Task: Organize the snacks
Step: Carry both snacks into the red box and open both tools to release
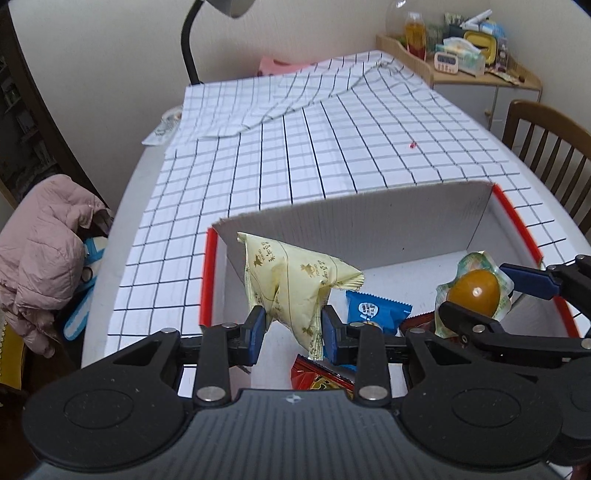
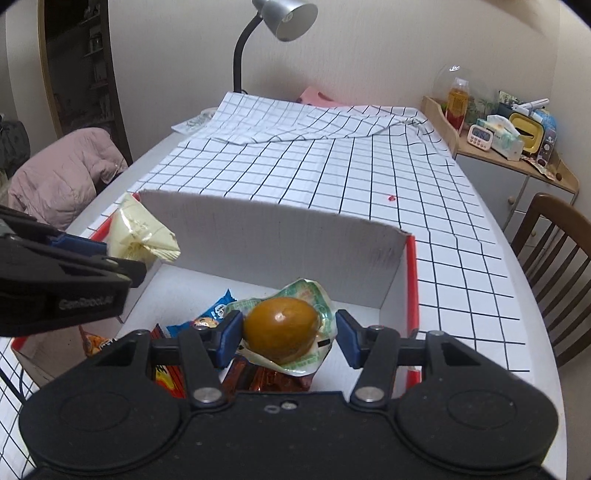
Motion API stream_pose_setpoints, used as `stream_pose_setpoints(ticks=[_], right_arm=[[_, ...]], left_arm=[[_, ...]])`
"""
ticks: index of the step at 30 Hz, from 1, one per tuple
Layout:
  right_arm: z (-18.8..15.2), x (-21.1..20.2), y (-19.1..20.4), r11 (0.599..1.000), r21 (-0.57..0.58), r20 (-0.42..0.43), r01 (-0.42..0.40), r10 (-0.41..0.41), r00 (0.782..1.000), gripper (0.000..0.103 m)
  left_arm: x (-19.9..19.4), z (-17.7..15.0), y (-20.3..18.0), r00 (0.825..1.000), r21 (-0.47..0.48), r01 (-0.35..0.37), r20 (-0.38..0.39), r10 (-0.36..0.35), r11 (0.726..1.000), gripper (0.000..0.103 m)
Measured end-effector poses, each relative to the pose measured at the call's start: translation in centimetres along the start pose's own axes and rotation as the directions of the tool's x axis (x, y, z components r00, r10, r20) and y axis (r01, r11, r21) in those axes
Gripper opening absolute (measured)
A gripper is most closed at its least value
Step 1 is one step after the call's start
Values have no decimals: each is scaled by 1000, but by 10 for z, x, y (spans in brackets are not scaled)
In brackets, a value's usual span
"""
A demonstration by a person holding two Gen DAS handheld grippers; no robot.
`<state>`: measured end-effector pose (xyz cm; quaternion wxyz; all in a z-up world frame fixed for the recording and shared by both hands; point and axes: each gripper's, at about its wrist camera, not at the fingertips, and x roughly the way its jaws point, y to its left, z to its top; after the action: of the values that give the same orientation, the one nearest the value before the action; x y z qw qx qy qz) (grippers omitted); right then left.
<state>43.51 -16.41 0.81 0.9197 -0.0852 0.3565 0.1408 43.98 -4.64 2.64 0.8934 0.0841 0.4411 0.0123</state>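
My left gripper (image 1: 293, 328) is shut on a pale yellow snack packet (image 1: 291, 280), which hangs over the left end of a white cardboard box with red edges (image 1: 369, 225). My right gripper (image 2: 290, 332) is shut on a clear-wrapped brown egg (image 2: 280, 328) above the box's right half. The egg (image 1: 474, 291) and the right gripper (image 1: 491, 295) also show at the right of the left wrist view. In the right wrist view, the left gripper (image 2: 122, 258) and its yellow packet (image 2: 142, 232) sit at the left. A blue packet (image 1: 373, 308) and red packets (image 1: 317, 376) lie in the box.
A checked cloth (image 2: 332, 166) covers the table, with a small red scrap (image 2: 391, 198) on it. A desk lamp (image 2: 284, 18) stands at the far edge. A wooden chair (image 2: 554, 258) is at the right, a pink jacket (image 2: 62, 173) at the left, and a cluttered shelf (image 2: 509, 129) at the far right.
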Motion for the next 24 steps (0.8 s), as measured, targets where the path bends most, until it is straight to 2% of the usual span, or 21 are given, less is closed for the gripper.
stream_pose_setpoints(ticks=[12,17,21,24], right_arm=[[-4,11,6,1000,-31,-36,-1,0,999,54],[-5,12,1,1000,-17,-32,-3,3,999,57],[-5,6,-2,1000,-1,-13,2,-2,1000,63],[-6,-3,-3,1000,12,3,-15,15,1000,66]], left_arm=[[32,-9,-6,996,-1,37,-84,-37,999,33],[29,-10,-7,996,-10,45,-82,-45,999,33],[23,-9,-2,997,-27,44,-67,-46,999,43],[14,-10,2,997,-42,57,-52,-60,997,43]])
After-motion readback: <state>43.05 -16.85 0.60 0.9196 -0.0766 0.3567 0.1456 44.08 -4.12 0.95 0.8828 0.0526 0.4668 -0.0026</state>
